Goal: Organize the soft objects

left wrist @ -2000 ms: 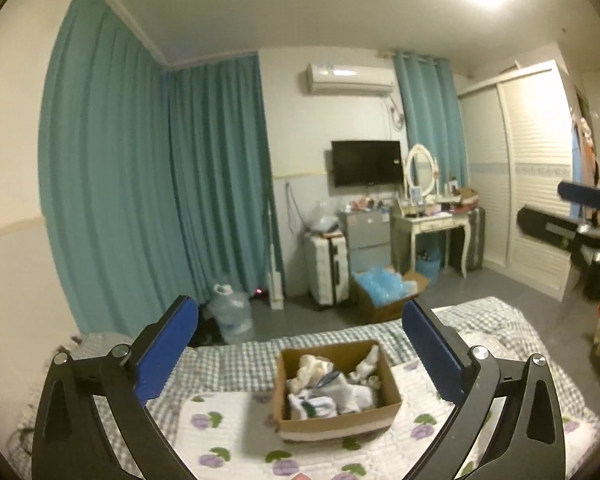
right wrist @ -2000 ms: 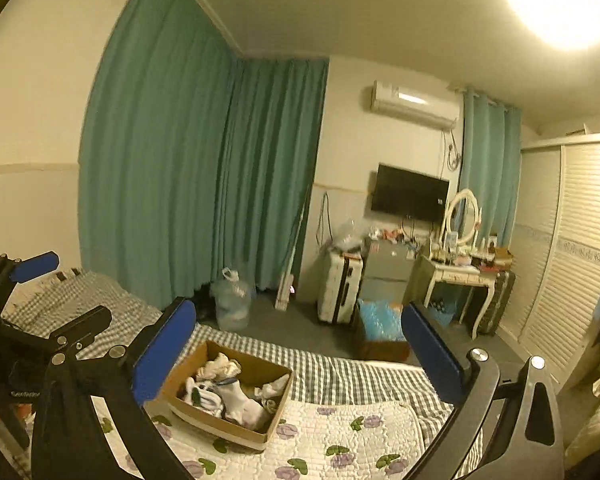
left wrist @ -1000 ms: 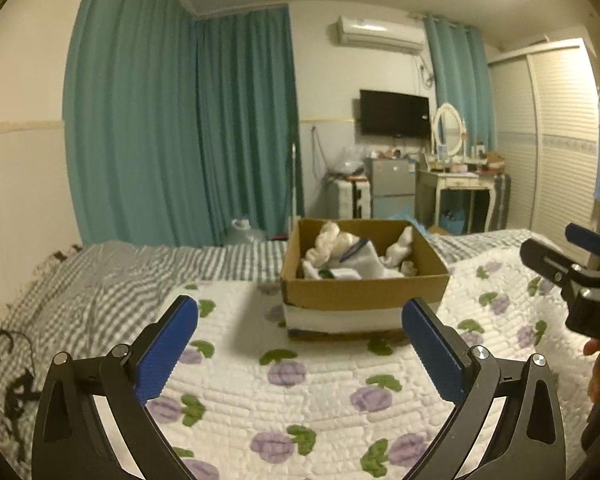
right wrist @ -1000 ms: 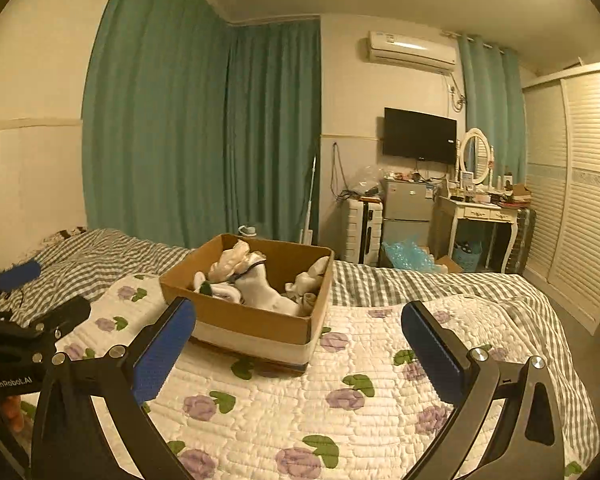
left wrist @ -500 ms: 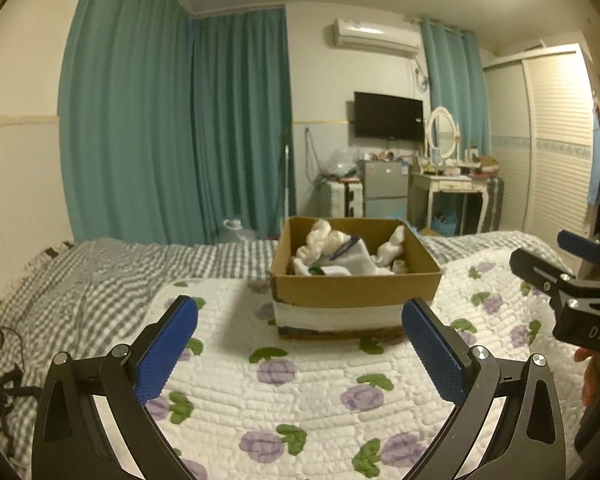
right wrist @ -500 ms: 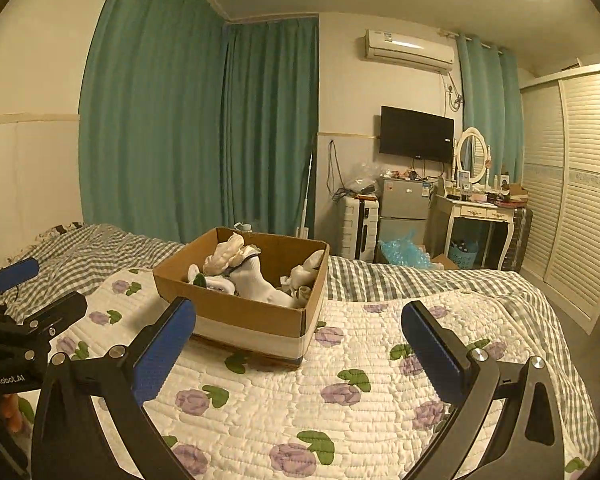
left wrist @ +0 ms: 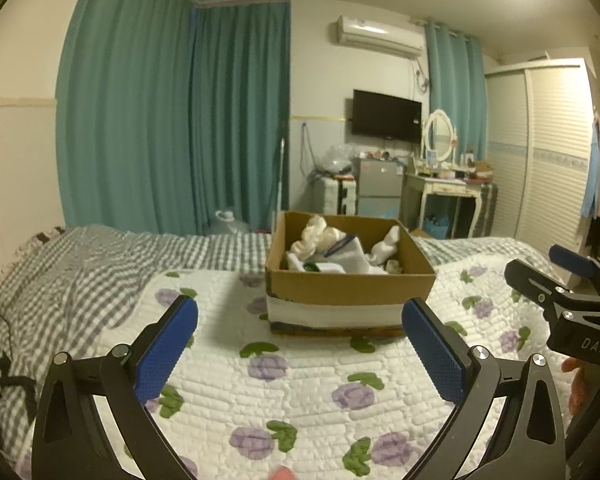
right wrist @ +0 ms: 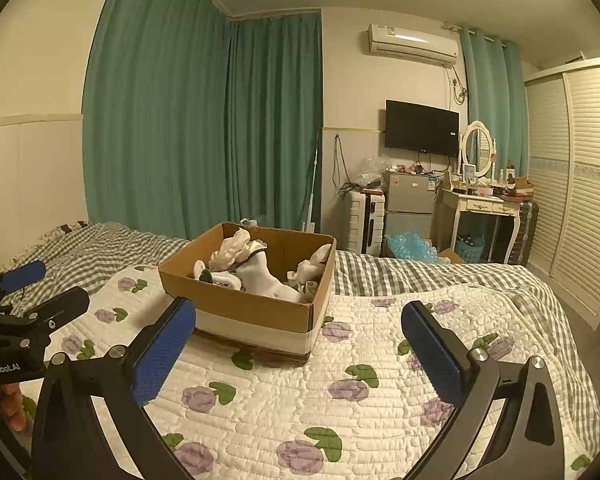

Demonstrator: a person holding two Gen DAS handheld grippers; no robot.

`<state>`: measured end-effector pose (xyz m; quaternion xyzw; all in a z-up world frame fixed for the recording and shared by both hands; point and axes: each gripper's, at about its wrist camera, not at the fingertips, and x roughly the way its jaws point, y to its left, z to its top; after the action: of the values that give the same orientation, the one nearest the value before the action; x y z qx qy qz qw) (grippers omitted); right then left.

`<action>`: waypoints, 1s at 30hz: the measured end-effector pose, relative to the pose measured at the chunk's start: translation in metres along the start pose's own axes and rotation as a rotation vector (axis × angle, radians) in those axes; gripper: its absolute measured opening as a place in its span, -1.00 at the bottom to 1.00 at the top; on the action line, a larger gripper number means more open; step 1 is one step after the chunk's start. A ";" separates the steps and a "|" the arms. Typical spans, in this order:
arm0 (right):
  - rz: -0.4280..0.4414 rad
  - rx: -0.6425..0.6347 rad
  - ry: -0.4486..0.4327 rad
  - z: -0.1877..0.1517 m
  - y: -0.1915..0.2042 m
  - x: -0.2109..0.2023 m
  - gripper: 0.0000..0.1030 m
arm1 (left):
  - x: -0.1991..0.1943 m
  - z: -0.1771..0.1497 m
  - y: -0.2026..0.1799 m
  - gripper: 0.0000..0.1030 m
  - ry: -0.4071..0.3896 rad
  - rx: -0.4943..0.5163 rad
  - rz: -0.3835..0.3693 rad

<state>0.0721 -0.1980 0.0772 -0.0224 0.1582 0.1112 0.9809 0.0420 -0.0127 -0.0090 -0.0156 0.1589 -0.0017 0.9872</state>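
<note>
— Cardboard, brown, with a white band round its lower part: that is the box sitting on the quilt. Do you see what lies in it?

— White and cream socks, piled loosely, one with a dark trim and a bit of green showing at the near left corner. From the right wrist view the same socks reach up to the rim and a little above it at the back left.

— And where is the box on the bed?

— Near the far edge of the white quilt with its purple flowers, just in front of the grey checked blanket. It stands flat, open at the top.

— How do the grippers stand?

— The left gripper has its jaws spread wide, blue pads well apart, nothing between them but quilt. It faces the box's near wall, a little way off, not touching it. The right gripper is just as wide open and holds nothing; the box is ahead of its left finger, seen corner-on.

— Can each see the other?

— Yes. The right gripper shows at the right edge of the left view, the left one at the left edge of the right view, both hovering over the quilt.

— Behind the bed?

— Teal curtains, a wall television, a white dressing table.
</note>
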 end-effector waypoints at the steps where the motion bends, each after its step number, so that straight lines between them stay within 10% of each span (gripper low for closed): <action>1: -0.003 0.001 -0.001 0.000 0.000 0.000 1.00 | 0.000 0.000 0.000 1.00 -0.001 0.003 0.001; 30: -0.044 0.026 -0.009 -0.001 -0.002 0.001 1.00 | -0.003 -0.003 -0.008 1.00 -0.027 0.056 0.032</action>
<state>0.0729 -0.1998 0.0761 -0.0127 0.1548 0.0875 0.9840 0.0383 -0.0209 -0.0112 0.0144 0.1457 0.0099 0.9892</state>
